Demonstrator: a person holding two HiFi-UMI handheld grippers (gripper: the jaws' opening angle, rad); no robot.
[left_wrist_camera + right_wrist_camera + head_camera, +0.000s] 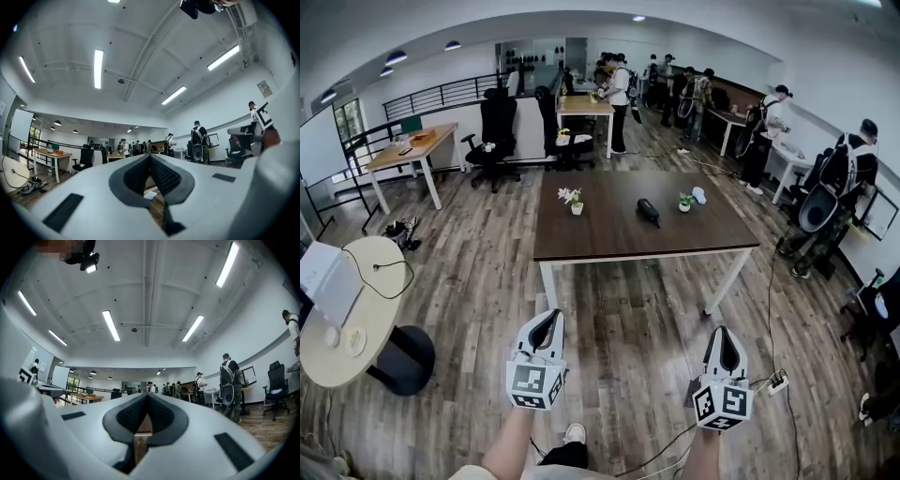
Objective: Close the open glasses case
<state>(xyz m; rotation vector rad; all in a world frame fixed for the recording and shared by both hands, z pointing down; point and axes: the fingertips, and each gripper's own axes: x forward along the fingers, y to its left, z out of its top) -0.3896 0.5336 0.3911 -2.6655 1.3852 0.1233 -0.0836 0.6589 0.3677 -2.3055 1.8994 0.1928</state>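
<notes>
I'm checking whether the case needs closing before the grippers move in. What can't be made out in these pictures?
- Glasses case, head view: too small and far to tell whether its lid is open.
- Table, gripper views: mostly hidden behind the shut jaws of the left gripper and right gripper.
- Pale object beside the right potted plant, head view: too small to identify.
</notes>
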